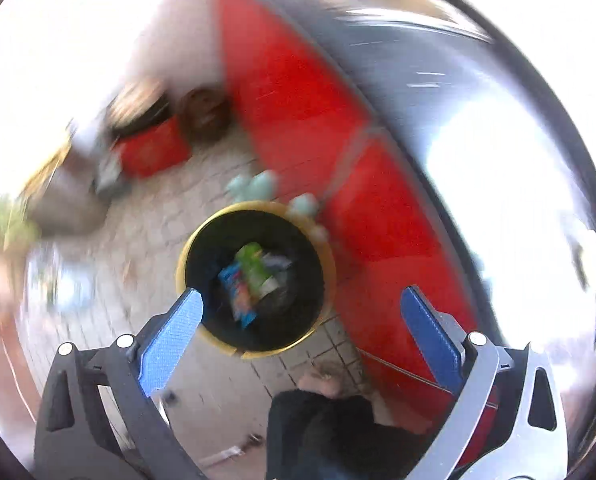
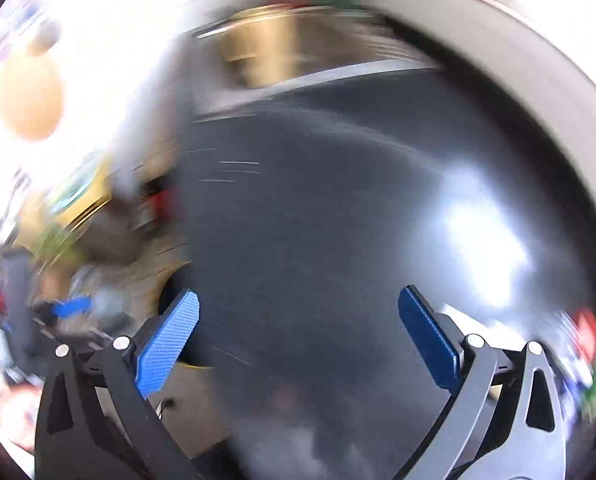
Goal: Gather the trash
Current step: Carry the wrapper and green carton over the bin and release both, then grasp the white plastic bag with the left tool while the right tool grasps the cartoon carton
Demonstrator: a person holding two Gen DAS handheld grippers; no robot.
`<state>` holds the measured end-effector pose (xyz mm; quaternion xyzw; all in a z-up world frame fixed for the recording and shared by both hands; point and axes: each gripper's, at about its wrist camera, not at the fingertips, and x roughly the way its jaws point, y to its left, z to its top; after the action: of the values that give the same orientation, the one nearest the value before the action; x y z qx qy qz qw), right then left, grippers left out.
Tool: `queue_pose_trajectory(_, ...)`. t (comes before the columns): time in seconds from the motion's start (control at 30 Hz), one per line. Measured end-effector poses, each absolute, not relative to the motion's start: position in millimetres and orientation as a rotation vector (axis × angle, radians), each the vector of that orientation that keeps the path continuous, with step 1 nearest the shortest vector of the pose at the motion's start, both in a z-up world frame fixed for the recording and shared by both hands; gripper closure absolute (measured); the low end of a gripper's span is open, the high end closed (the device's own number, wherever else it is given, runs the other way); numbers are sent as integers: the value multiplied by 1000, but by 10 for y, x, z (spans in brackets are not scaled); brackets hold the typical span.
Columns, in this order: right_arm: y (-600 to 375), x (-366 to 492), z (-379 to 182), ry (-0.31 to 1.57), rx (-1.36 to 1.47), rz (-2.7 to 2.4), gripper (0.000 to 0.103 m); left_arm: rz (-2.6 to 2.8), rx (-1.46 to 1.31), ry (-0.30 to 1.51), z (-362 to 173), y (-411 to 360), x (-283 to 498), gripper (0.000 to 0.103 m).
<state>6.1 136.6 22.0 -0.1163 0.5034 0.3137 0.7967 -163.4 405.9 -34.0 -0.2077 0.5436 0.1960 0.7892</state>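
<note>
— Two tongs, both spread wide, nothing between the textured blue pads?
— Yes. Ahead of the left gripper (image 1: 299, 300) sits a round yellow-rimmed bin (image 1: 190, 252), black-lined, holding crumpled wrappers (image 1: 252, 276); print too blurred to read. Right gripper (image 2: 298, 302) faces a smooth dark tabletop (image 2: 317, 208).

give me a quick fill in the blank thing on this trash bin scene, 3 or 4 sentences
1. The rim of the round bin is coloured ____.
2. The left gripper has its jaws ____, with nothing between them.
3. The green wrapper lies ____ the bin.
4. The wall panel beside the bin is coloured ____.

Missing words: yellow; open; inside; red
</note>
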Motion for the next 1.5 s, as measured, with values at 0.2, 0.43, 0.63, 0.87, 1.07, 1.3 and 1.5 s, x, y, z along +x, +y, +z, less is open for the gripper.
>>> queue_pose_trajectory(0.2, -1008, 114, 94, 1146, -31, 127, 6, 104, -212, 1192, -71, 3033, -647, 7)
queue_pose_trajectory(0.43, -2647, -158, 164, 1097, 275, -235, 6, -169, 31, 1150, 219, 1807, 113, 7)
queue_pose_trajectory(0.63, -2944, 58, 191, 1057, 414, -226, 6, -314, 264, 1175, 115, 1061, 433, 7)
queue_pose_trajectory(0.87, -2652, 853, -103, 1165, 396, -108, 6, -510, 445, 1224, -93, 733, 649, 7)
queue_pose_trajectory(1.07, -2498, 1407, -480, 1288, 370, -78, 6, -575, 449, 1318, -326, 648, 885, 7)
queue_pose_trajectory(1.3, -2520, 1542, -783, 1376, 488, -83, 6, -608, 513, 1308, -415, 589, 889, 6)
queue_pose_trajectory(1.5, -2480, 1611, -809, 1389, 485, -101, 5, -634, 517, 1251, -422, 623, 772, 5)
